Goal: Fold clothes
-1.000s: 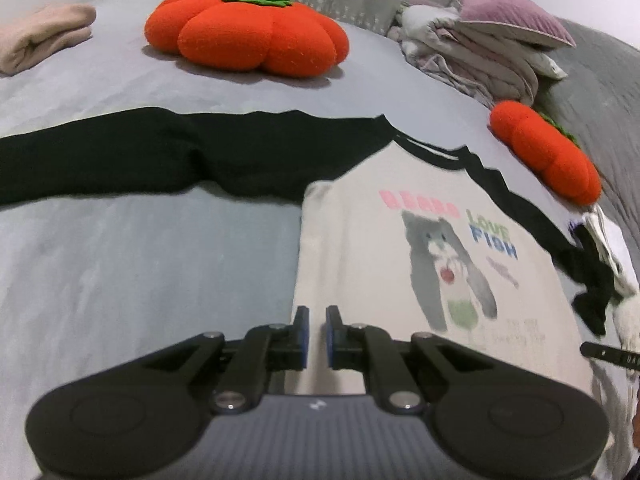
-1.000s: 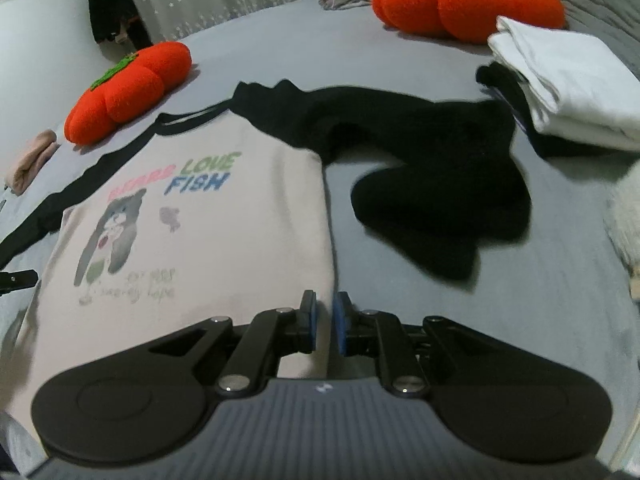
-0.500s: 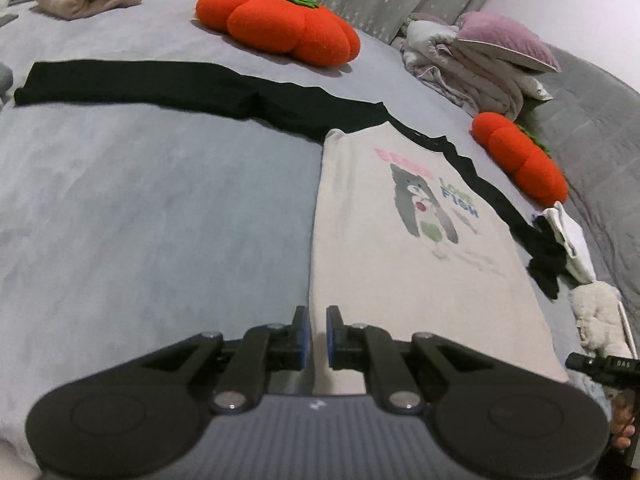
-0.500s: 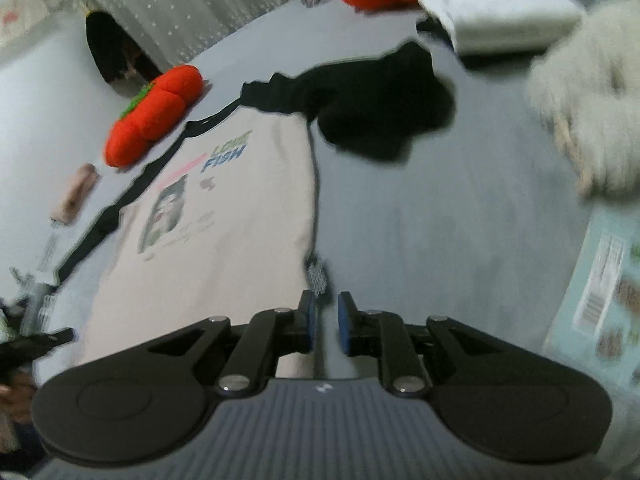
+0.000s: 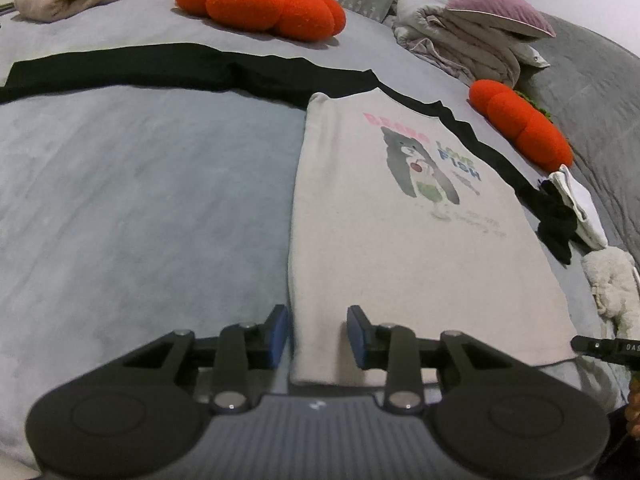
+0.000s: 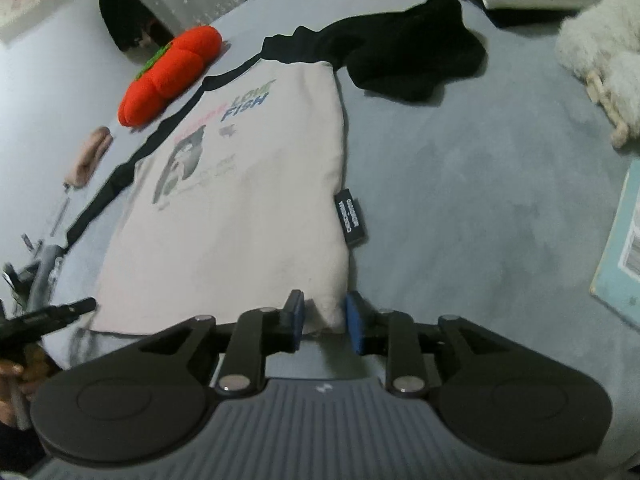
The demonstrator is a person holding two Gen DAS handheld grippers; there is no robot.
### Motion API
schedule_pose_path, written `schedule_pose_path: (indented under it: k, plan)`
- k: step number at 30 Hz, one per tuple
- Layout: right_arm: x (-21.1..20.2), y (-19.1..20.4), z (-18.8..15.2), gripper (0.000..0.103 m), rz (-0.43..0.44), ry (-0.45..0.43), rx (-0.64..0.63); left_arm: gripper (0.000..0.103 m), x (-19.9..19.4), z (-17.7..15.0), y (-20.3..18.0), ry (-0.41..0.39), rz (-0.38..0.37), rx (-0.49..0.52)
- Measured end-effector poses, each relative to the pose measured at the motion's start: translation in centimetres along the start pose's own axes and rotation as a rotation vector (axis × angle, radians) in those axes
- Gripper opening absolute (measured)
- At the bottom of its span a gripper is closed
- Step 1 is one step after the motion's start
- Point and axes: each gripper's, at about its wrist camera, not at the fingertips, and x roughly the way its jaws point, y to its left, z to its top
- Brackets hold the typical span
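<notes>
**A:** Left wrist view first. Where does the shirt point(image 5: 400, 256) lie?

**B:** Flat on the grey bed point(image 5: 132, 208), print up, hem at the near edge and collar toward the far side where the big orange cushion point(image 5: 260, 2) sits. Its long axis runs near edge to far edge. One black sleeve point(image 5: 132, 66) stretches straight out toward the bed's left side; the other black sleeve point(image 5: 556, 220) is bunched by the folded white garment point(image 5: 580, 208) at the right.

**B:** The left gripper point(image 5: 318, 334) has its jaws parted, straddling the hem's left corner, not yet pinched on the cloth.

**A:** How far along is the fold?

**B:** Barely begun, I'd judge. The body is spread smooth, but no fold shows; sleeves and body all remain to do.

**A:** And the right wrist view?

**B:** Same shirt point(image 6: 240, 200), seen from its other hem corner, collar pointing away toward the far edge and a small orange cushion point(image 6: 168, 76). A black side label point(image 6: 351, 216) sticks out from the seam. The bunched sleeve point(image 6: 412, 60) lies beyond it.

**B:** The right gripper point(image 6: 323, 318) is likewise spread apart, pads either side of the right hem corner, cloth between them but not clamped.

**A:** So both corners are lined up?

**B:** Seemingly, ready for a grip on the hem.
</notes>
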Motion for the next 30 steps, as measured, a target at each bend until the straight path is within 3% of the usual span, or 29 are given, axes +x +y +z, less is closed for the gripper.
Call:
schedule_pose_path:
  k: [1,2,8,13,17,20,24,26,27,29,30]
  plan:
    - [0.0,0.0,0.1,0.013,-0.011,-0.01,-0.001,0.009,0.0,0.0,0.0,0.001,0.003,-0.002]
    - [-0.1,-0.1,0.1,0.012,-0.018,-0.019,0.001,0.005,0.0,0.0,0.1,0.003,0.007,-0.005]
    - [-2.5,-0.2,0.1,0.011,0.007,-0.135,0.012,0.004,-2.7,0.1,-0.3,-0.067,0.041,-0.055]
    - [-5.6,-0.4,0.1,0.01,0.051,-0.27,0.023,0.004,-4.6,-0.4,-0.9,-0.102,0.012,-0.058]
    - [-4.2,-0.9,-0.1,0.01,-0.007,-0.193,0.041,0.004,-3.2,-1.0,-0.9,-0.058,0.064,-0.031]
    - [-2.1,0.1,0.0,0.01,-0.092,-0.112,-0.01,0.004,-1.9,-1.1,-0.9,-0.027,0.111,-0.004]
    - [-0.8,0.6,0.0,0.01,-0.136,-0.063,-0.045,0.005,-1.2,-1.4,-1.4,-0.021,0.143,0.053]
    - [-0.6,0.9,-0.2,0.012,-0.146,-0.05,-0.071,0.01,-1.2,-1.4,-1.5,-0.014,0.138,0.085]
    - [-0.6,1.1,-0.3,0.015,-0.156,-0.052,-0.086,0.012,-1.4,-1.2,-1.1,-0.018,0.133,0.068]
    - [-0.9,1.3,-0.4,0.019,-0.165,-0.07,-0.11,0.028,-1.9,-0.9,-0.5,-0.026,0.124,0.033]
    - [-1.1,1.3,-0.4,0.019,-0.169,-0.081,-0.113,0.028,-2.2,-0.6,-0.1,-0.044,0.132,0.021]
